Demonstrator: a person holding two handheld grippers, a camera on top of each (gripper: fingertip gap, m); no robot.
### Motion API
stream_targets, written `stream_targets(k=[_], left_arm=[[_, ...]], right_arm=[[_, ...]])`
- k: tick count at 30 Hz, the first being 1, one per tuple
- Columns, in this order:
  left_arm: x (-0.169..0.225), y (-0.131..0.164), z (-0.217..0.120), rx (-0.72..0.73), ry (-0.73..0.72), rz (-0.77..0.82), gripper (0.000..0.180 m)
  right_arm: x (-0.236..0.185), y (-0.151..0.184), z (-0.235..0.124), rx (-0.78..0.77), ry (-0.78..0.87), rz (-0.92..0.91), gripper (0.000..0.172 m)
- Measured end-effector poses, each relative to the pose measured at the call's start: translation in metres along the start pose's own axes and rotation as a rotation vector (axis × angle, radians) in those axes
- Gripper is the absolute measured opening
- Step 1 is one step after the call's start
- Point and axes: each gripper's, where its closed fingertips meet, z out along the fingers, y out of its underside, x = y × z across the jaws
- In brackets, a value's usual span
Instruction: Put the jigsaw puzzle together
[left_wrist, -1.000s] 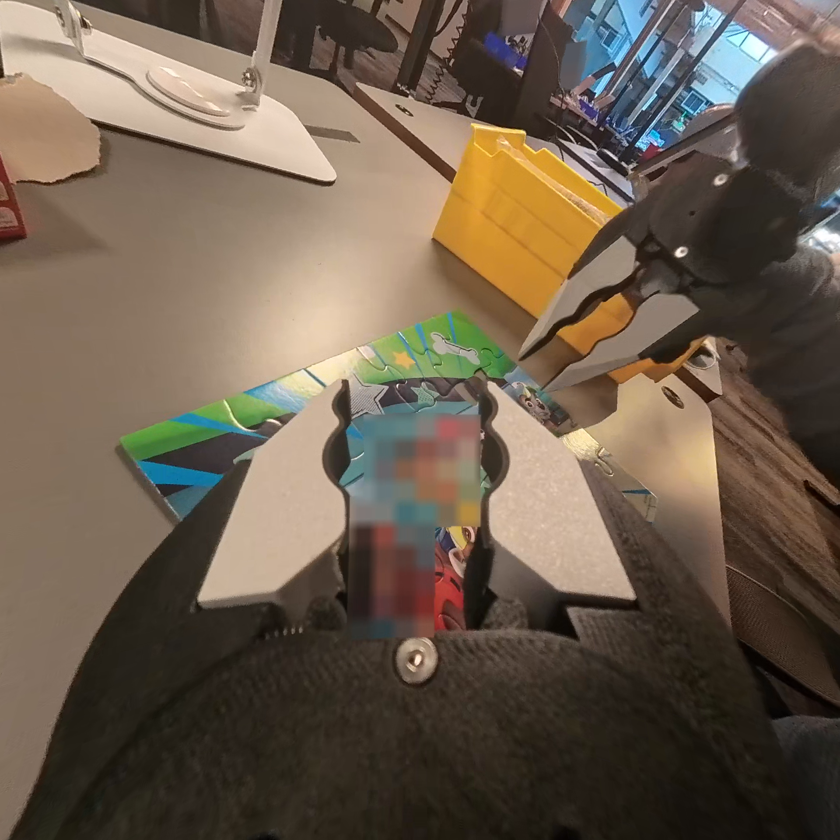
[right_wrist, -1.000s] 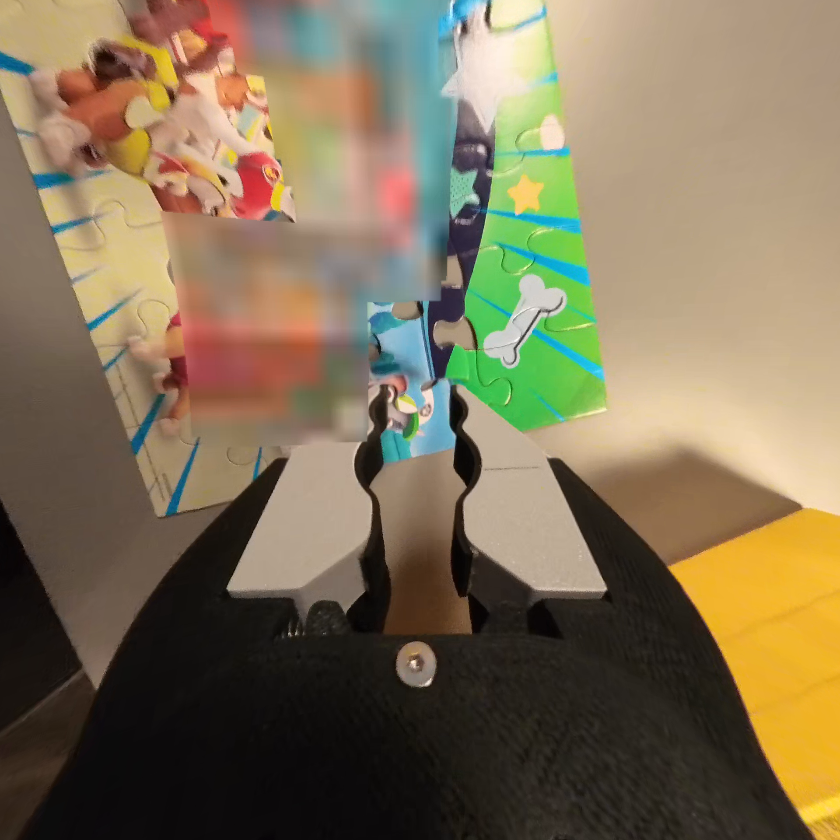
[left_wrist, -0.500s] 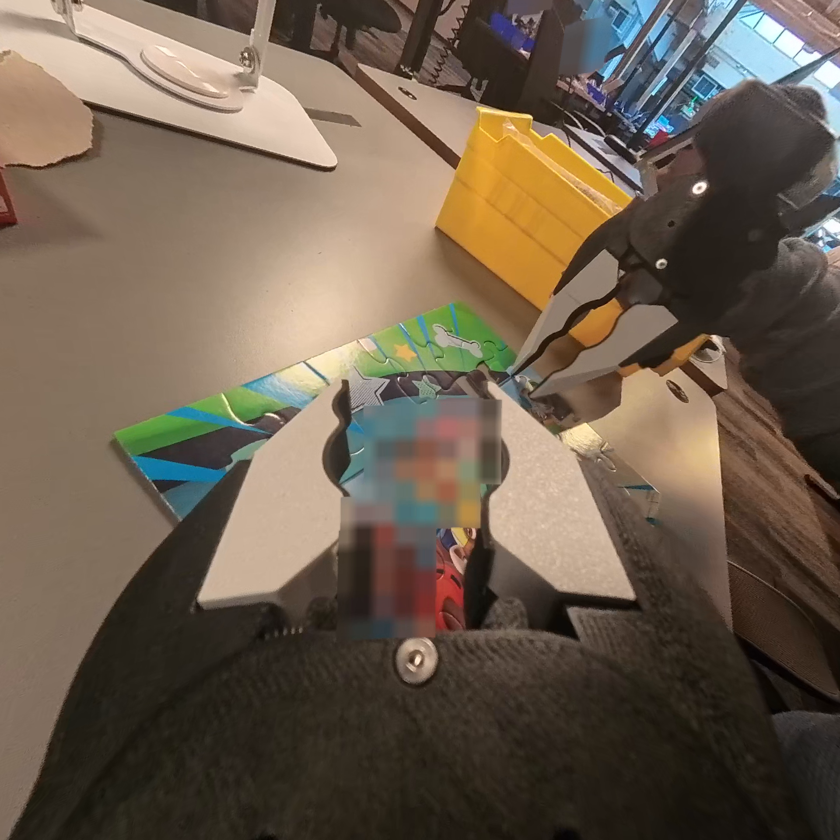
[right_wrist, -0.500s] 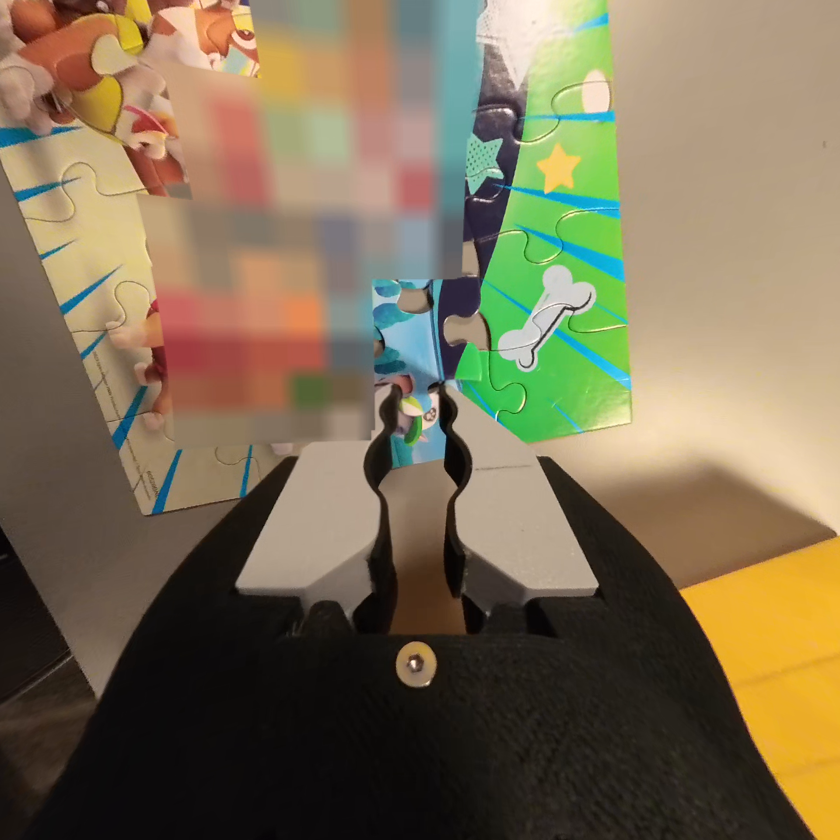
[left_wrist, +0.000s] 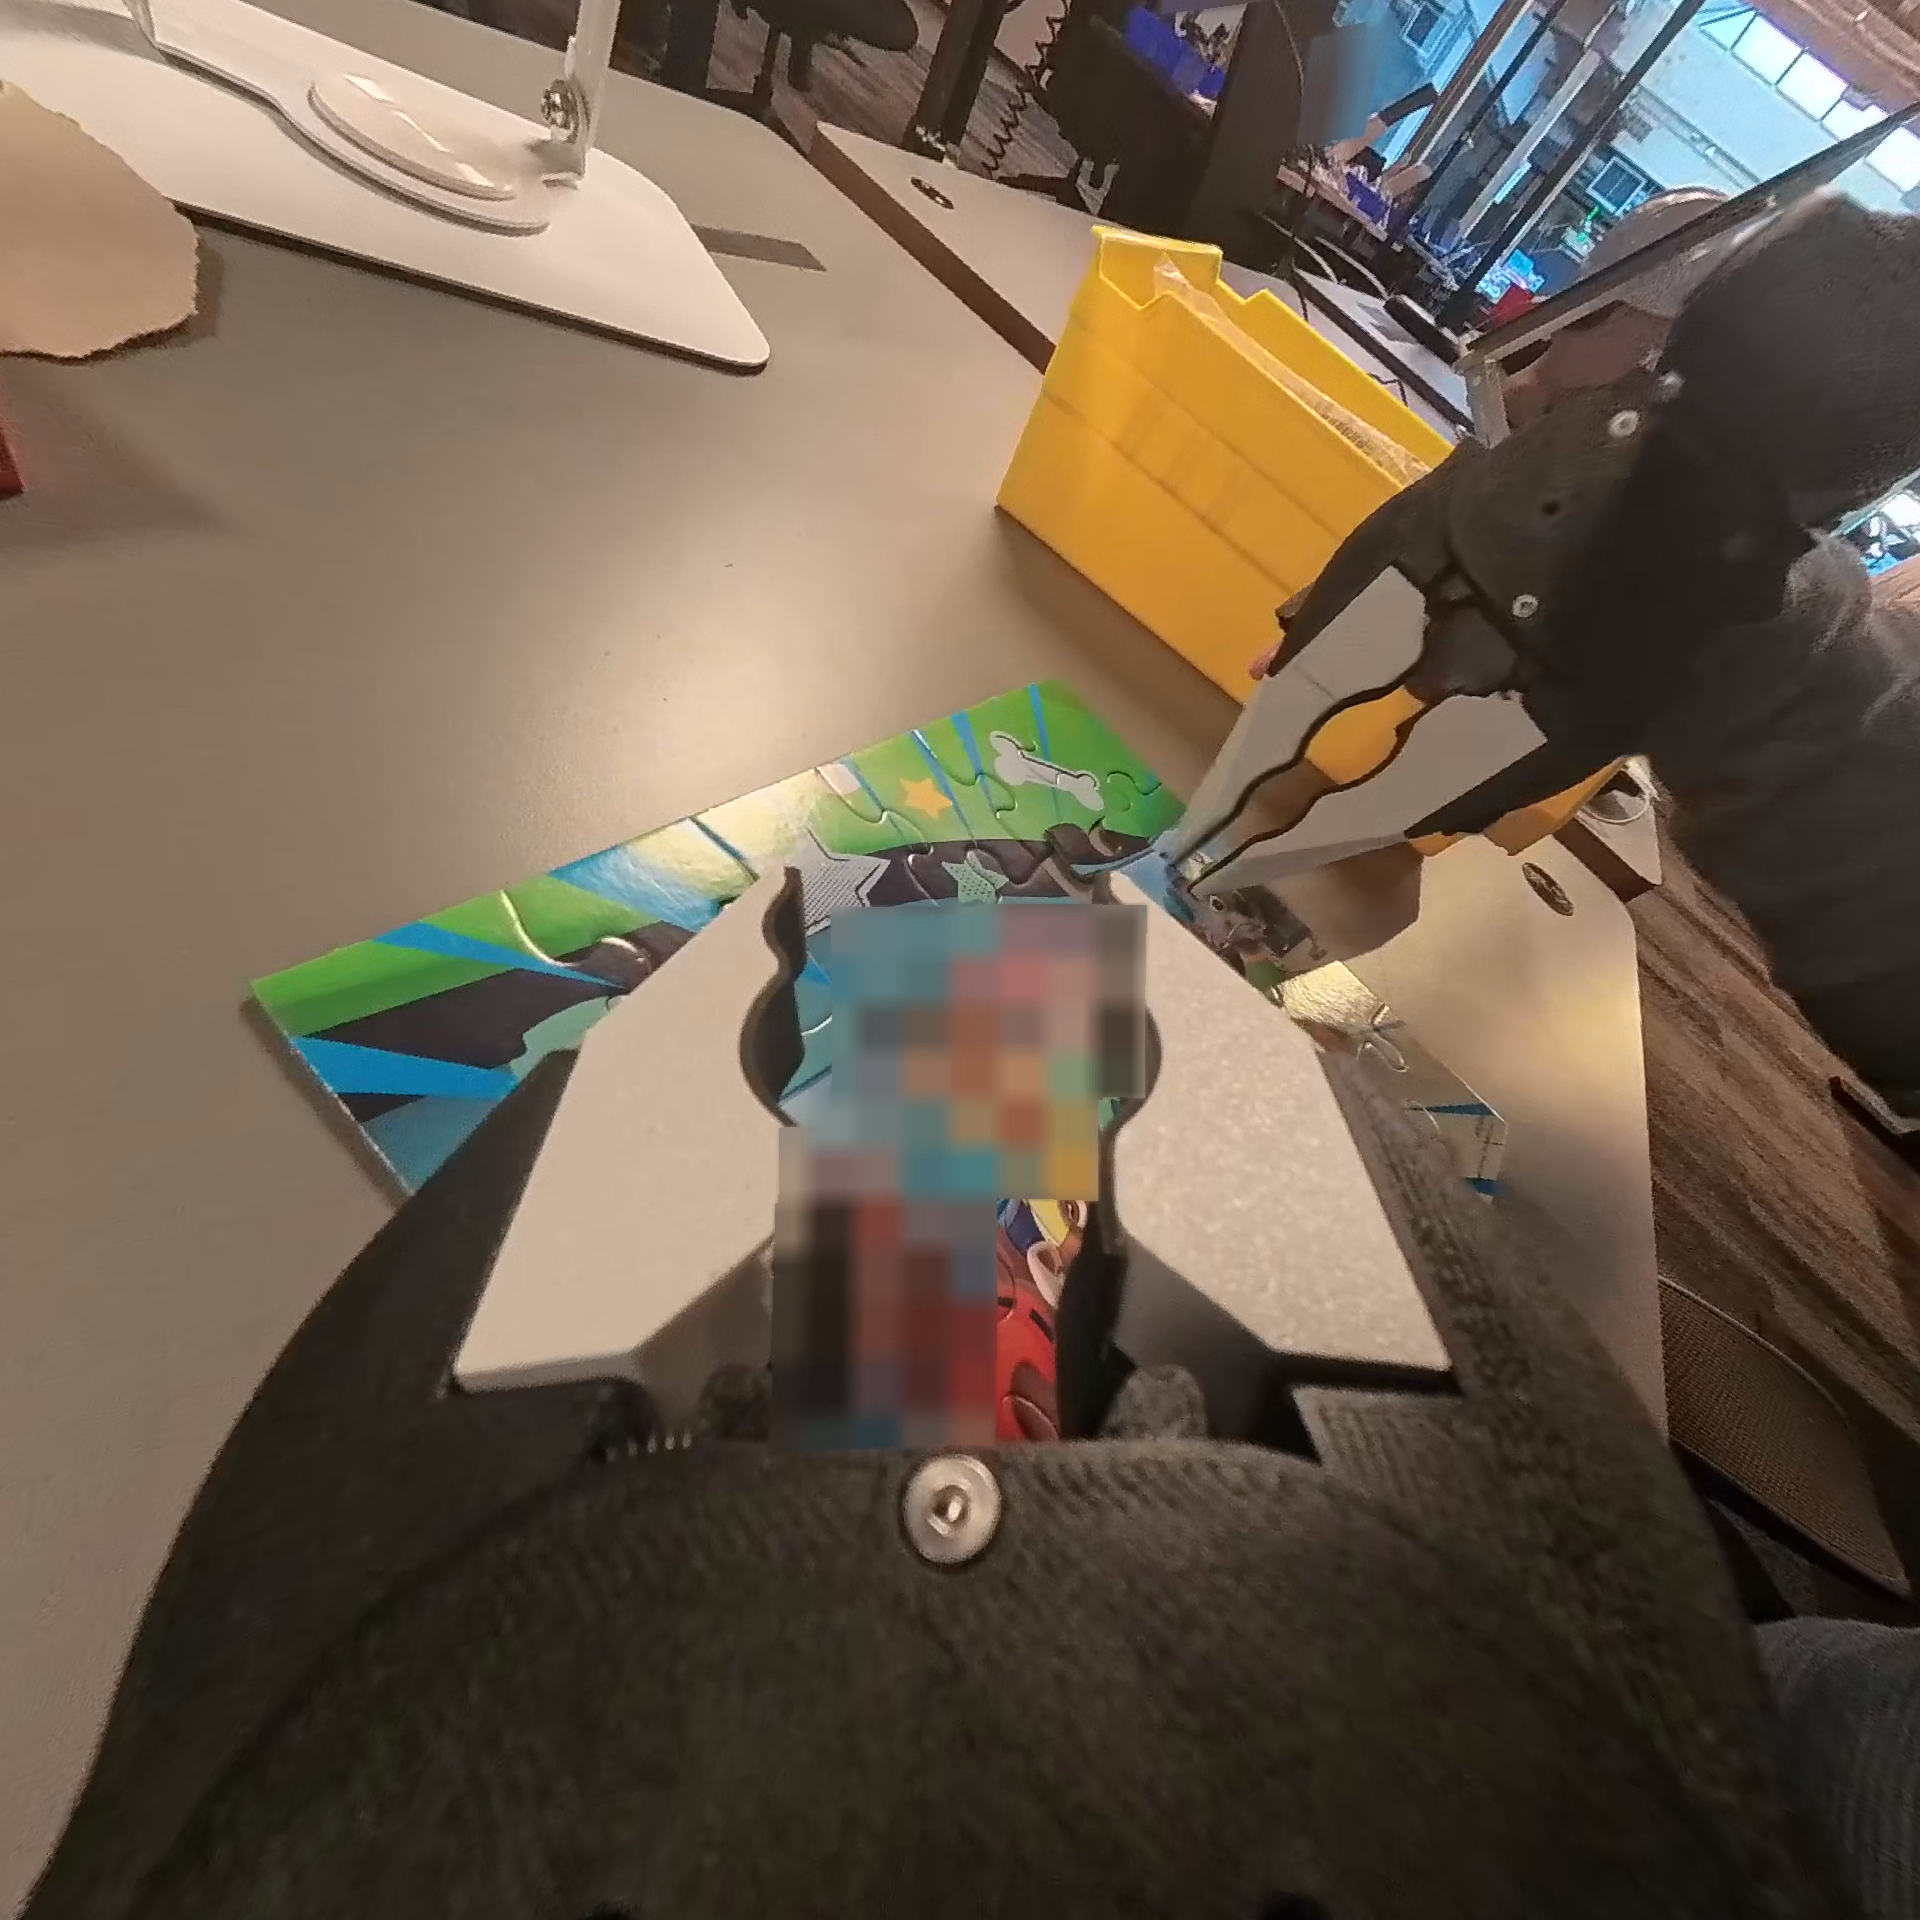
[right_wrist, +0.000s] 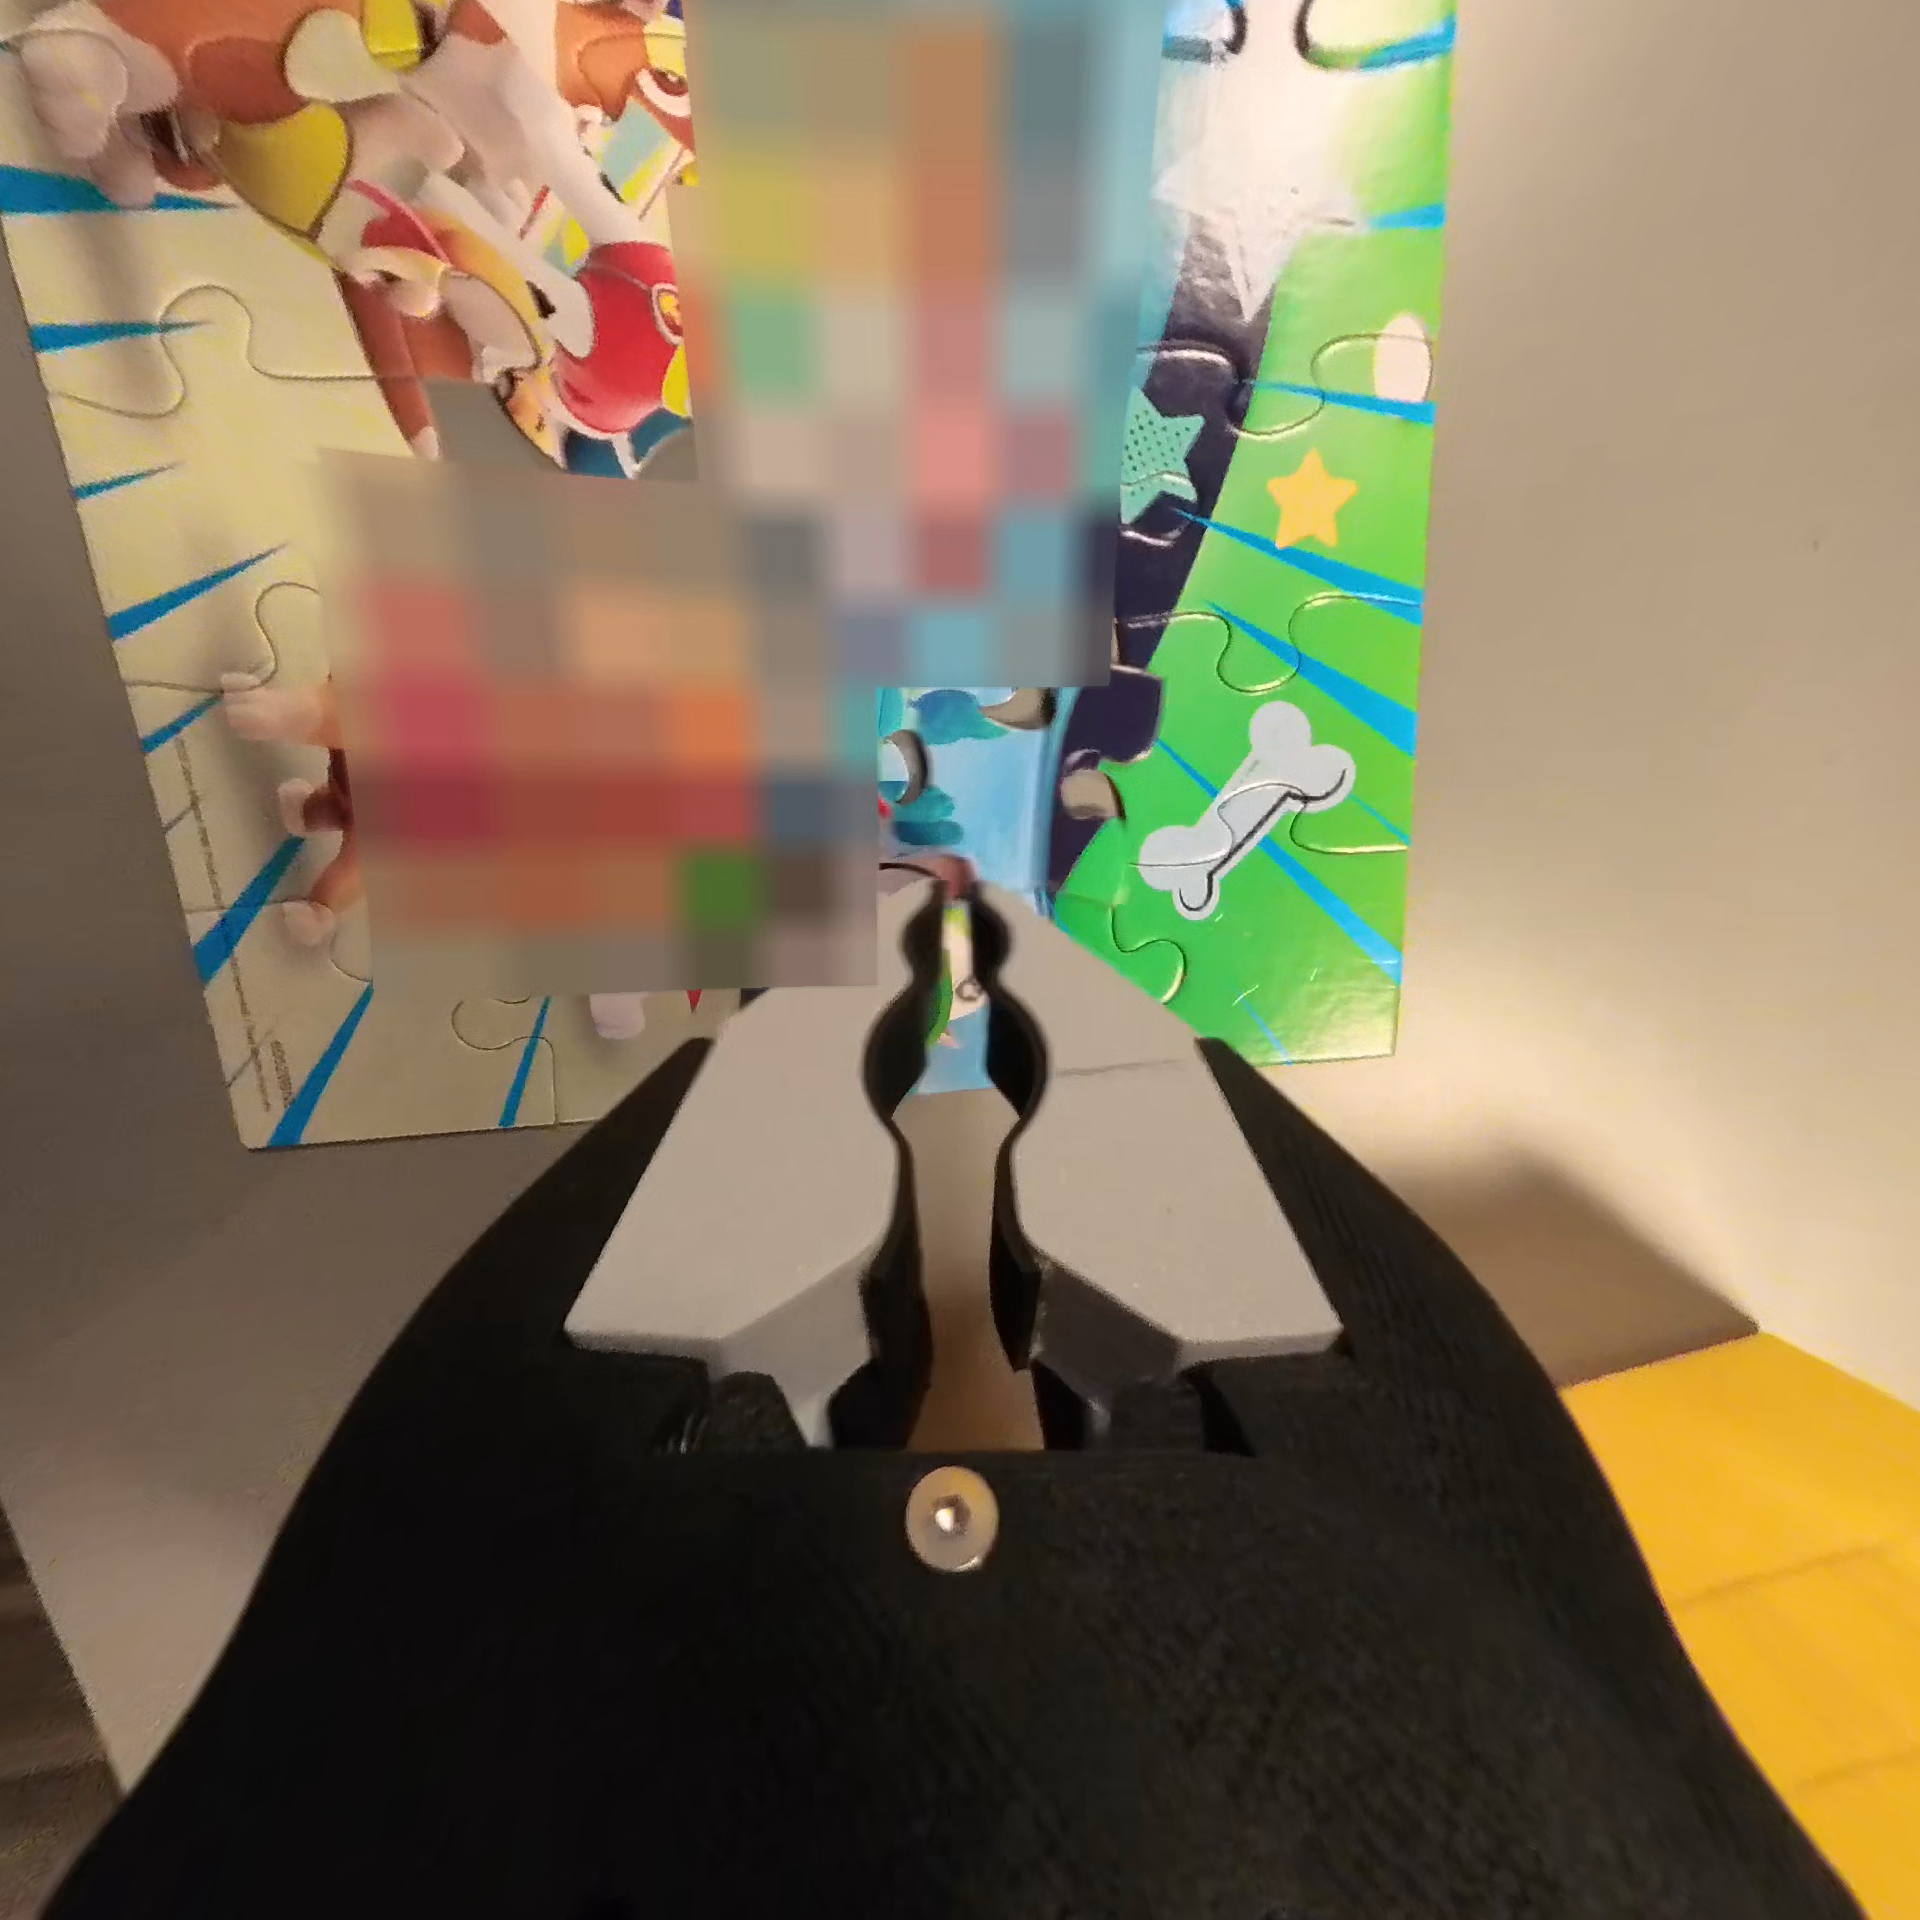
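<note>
worktop (left_wrist: 436, 582): grey; yellow bin (left_wrist: 1174, 457) near its far right edge
puzzle (left_wrist: 582, 914): flat, near the right edge
left claw (left_wrist: 951, 894): spread apart above puzzle
right claw (right_wrist: 954, 902): tips together on puzzle

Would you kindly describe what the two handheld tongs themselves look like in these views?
Both match: the left tongs and right tongs have two flat, light grey wedge fingers with wavy black inner edges, set in a black textured body. A silver screw sits centred below the fingers. The left view shows small silver screws on the right tongs' side and a dark grey fuzzy sleeve behind.
</note>
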Motion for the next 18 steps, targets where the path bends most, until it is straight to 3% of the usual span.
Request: stream_targets(k=[6,13,18], left_arm=[[0.000,0.000,0.000,0.000,0.007,-0.012,0.054],[0.000,0.000,0.000,-0.002,0.010,-0.018,0.054],[0.000,0.000,0.000,0.000,0.011,-0.019,0.054]], right_arm=[[0.001,0.005,0.001,-0.056,-0.025,-0.069,0.001],[0.008,-0.019,-0.001,0.072,-0.043,0.025,0.052],[0.009,-0.023,0.008,0.061,-0.078,0.040,0.041]])
